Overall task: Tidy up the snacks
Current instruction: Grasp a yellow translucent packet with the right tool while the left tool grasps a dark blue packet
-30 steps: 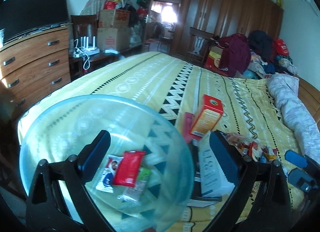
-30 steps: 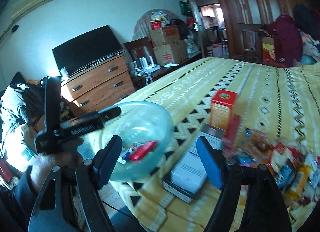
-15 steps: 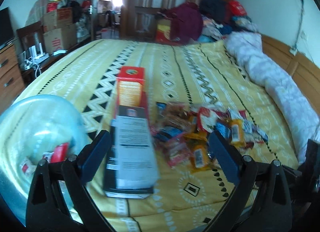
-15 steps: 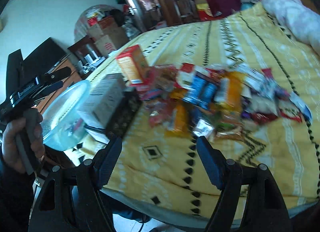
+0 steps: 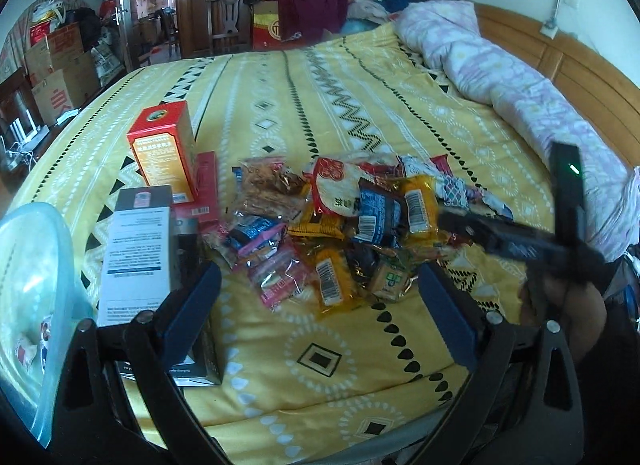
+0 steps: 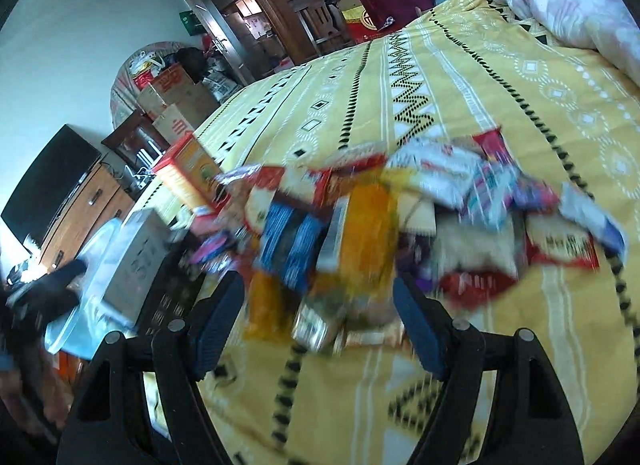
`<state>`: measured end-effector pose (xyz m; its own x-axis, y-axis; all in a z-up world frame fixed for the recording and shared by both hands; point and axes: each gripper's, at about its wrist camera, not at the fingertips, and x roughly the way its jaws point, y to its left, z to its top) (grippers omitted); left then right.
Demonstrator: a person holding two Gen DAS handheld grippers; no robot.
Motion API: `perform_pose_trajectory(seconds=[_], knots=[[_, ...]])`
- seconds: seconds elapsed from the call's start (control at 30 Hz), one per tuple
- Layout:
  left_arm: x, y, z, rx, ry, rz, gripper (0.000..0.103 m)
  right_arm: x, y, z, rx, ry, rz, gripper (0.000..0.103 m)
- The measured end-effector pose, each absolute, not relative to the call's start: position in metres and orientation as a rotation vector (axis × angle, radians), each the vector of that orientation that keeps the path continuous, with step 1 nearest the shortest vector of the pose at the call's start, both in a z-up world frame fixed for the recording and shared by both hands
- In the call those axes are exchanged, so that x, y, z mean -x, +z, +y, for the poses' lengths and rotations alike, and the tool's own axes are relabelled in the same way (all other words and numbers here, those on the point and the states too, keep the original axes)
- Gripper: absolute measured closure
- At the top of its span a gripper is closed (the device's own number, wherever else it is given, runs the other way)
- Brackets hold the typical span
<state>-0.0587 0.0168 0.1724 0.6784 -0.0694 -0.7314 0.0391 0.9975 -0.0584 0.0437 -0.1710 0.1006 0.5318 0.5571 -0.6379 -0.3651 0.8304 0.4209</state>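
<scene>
My right gripper (image 6: 318,319) hangs spread and empty, nearer the snack pile (image 6: 384,225), which lies at twelve o'clock on the yellow bedspread (image 6: 500,113); my left gripper (image 5: 320,305) is likewise spread, empty.

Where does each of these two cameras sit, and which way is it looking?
Left wrist: rides the left hand-held gripper, looking down its open fingers at the pile of wrapped snacks on the yellow patterned bedspread; the right hand-held gripper shows at right.
Right wrist: rides the right hand-held gripper, tilted and blurred, fingers open, facing the same pile.
Shared: the pile, red-and-orange carton, clear blue plastic bowl.
</scene>
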Motion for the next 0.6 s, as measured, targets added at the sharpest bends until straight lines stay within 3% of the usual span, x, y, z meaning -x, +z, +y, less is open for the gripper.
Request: perform_pose_trajectory(seconds=[0.1,0.17,0.3,0.47,0.6], knots=[[0.059,0.17,0.012,0.031,-0.065,0.837,0.003,-0.08,0.089,-0.157,-0.194,0.523,0.884,0.024],[0.06,0.169,0.009,0.018,-0.068,0.845,0.003,-0.097,0.077,-0.149,-0.161,0.503,0.92,0.039],[0.063,0.168,0.005,0.006,-0.087,0.853,0.003,-0.104,0.066,-0.148,-0.132,0.488,0.921,0.055],[0.059,0.16,0.006,0.046,-0.103,0.864,0.003,-0.048,0.096,-0.18,-0.161,0.518,0.813,0.057],[0.05,0.149,-0.002,0.078,-0.143,0.872,0.003,-0.01,0.091,-0.204,-0.178,0.513,0.832,0.057]])
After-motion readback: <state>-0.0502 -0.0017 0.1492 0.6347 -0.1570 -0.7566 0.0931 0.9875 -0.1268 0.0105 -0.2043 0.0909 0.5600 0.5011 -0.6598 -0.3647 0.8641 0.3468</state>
